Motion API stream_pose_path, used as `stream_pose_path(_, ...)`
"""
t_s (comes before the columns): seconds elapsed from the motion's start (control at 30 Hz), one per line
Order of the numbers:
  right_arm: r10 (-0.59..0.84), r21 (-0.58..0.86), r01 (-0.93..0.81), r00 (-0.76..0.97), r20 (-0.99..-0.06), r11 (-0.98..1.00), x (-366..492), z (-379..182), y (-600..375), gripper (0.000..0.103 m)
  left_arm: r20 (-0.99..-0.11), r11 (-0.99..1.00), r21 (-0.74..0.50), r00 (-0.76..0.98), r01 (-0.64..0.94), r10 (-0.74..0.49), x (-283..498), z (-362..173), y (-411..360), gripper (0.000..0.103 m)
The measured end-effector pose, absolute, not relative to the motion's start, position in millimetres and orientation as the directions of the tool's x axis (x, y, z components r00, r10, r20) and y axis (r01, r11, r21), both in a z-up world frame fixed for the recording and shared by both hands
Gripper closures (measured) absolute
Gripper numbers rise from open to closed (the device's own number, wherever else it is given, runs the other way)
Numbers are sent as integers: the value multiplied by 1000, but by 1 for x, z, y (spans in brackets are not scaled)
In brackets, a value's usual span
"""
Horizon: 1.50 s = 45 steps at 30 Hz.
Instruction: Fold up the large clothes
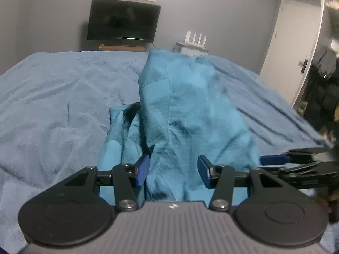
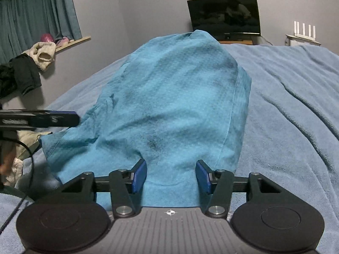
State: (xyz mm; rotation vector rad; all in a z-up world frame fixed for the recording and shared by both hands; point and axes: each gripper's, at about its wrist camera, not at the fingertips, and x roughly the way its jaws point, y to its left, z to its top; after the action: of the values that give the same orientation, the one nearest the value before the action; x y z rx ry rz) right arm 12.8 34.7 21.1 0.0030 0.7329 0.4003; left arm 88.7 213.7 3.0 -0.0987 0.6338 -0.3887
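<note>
The teal garment (image 2: 169,105) hides whether either pair of tongs grips it; its near edge is cut off.

Someone's bedroom at home: a blue blanket (image 2: 296,105) is covering the bed, a TV (image 2: 225,15) is sitting by the wall, and curtains (image 2: 36,12) are hanging.

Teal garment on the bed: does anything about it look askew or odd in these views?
Yes. The teal garment is bunched into a raised, creased hump on the blue blanket rather than lying flat. Dark smudges mark its front, though blur hides whether they are stains or shadow. Fabric sits between both grippers' jaws, left gripper and right gripper.
</note>
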Motion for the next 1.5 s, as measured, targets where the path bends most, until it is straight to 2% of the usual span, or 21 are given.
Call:
stream_pose_path(0.13, 354, 132, -358, 673, -649, 924, 14, 17, 33, 47, -608, 936, -206, 712, 286, -351, 115, -12, 211, 54)
stream_pose_path(0.2, 355, 130, -361, 674, -648, 923, 15, 16, 32, 47, -634, 921, -271, 668, 280, -390, 125, -21, 215, 51)
stream_pose_path(0.27, 359, 135, -362, 672, -647, 922, 15, 16, 32, 47, -640, 873, -403, 598, 275, -483, 130, -29, 228, 52)
stream_pose_path(0.3, 360, 137, -361, 673, -646, 922, 15, 16, 31, 47, -633, 848, -463, 573, 259, -521, 131, -32, 236, 59)
stream_pose_path(0.33, 360, 139, -360, 673, -646, 923, 16, 17, 31, 47, -621, 826, -514, 565, 230, -543, 131, -35, 245, 78)
stream_pose_path(0.43, 368, 150, -360, 675, -640, 921, 17, 16, 31, 46, -563, 762, -625, 577, 171, -591, 125, -38, 263, 91)
stream_pose_path(0.57, 401, 169, -380, 697, -594, 909, 16, 21, 33, 46, -572, 822, -550, 649, 150, -502, 109, -23, 255, 93)
stream_pose_path(0.73, 415, 154, -392, 770, -484, 907, 20, 44, 33, 44, -612, 885, -461, 699, 66, -371, 100, -19, 256, 93)
stream_pose_path(0.87, 308, 53, -326, 810, -500, 944, 62, 52, 38, 43, -622, 847, -530, 695, -34, -361, 96, -30, 288, 93)
stream_pose_path(1.0, 294, -50, -357, 833, -470, 933, 110, 52, 54, 44, -623, 811, -581, 677, -66, -391, 96, -40, 300, 93)
stream_pose_path(1.07, 289, -101, -381, 825, -486, 919, 133, 45, 64, 47, -634, 820, -568, 670, -65, -386, 97, -40, 298, 93)
stream_pose_path(1.1, 286, -110, -390, 814, -505, 914, 145, 39, 67, 45, -639, 826, -560, 668, -64, -382, 98, -40, 297, 93)
stream_pose_path(1.23, 270, -94, -381, 787, -555, 920, 182, 19, 73, 45, -652, 832, -550, 657, -64, -380, 104, -46, 299, 93)
stream_pose_path(1.33, 255, -100, -387, 758, -600, 917, 206, 0, 75, 43, -660, 834, -548, 647, -67, -382, 111, -51, 296, 93)
stream_pose_path(1.4, 242, -113, -383, 758, -606, 917, 219, -10, 74, 38, -665, 839, -540, 641, -60, -382, 116, -53, 294, 93)
stream_pose_path(1.5, 230, -100, -366, 750, -620, 925, 234, -14, 75, 37, -669, 848, -527, 638, -46, -381, 116, -50, 298, 93)
